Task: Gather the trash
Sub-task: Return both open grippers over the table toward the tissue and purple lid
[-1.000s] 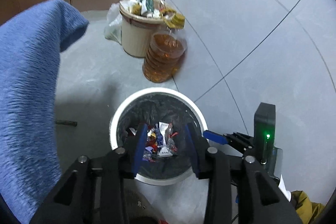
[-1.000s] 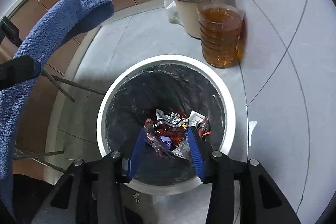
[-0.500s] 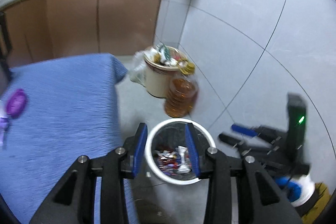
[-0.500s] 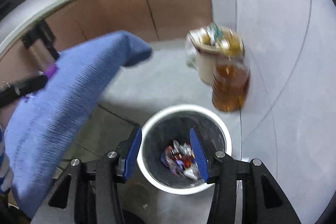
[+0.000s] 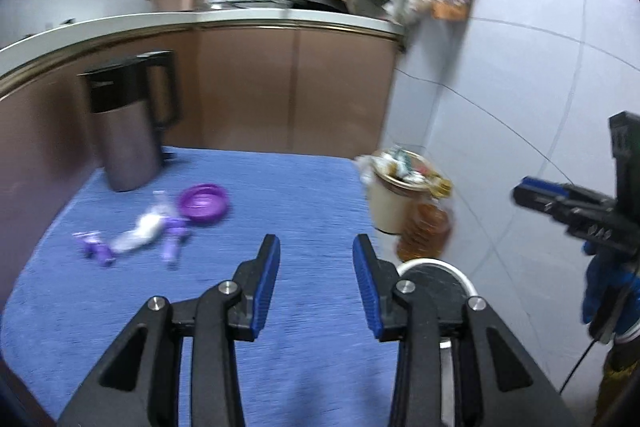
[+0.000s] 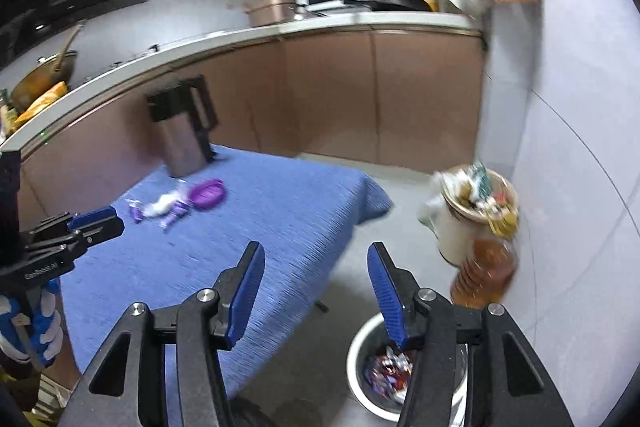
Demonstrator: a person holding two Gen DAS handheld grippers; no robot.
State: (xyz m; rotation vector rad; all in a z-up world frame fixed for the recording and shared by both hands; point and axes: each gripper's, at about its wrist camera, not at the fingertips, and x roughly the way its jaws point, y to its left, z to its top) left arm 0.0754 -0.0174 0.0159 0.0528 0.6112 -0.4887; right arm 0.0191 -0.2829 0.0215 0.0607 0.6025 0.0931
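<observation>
Reaching back for the purple and white wrappers (image 5: 136, 237) near the worktop's (image 5: 304, 195) far left corner beside the kettle (image 5: 128, 123) goes best with both empties spreading: left tool (image 5: 316, 279) opening; right tool (image 6: 316, 291) opening; the white bin (image 6: 360, 359) waits on the floor by the right edge.

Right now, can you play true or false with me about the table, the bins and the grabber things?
1. Purple wrappers lie on the blue tablecloth. True.
2. The left gripper is carrying a wrapper. False: its jaws are opening with nothing between them.
3. The white bin on the floor has wrappers in it. True.
4. The kettle is tipped over. False: it stands upright on the table.
5. The cream bin by the wall is empty. False: it is piled full of rubbish.
6. A purple lid lies near the kettle. True.
</observation>
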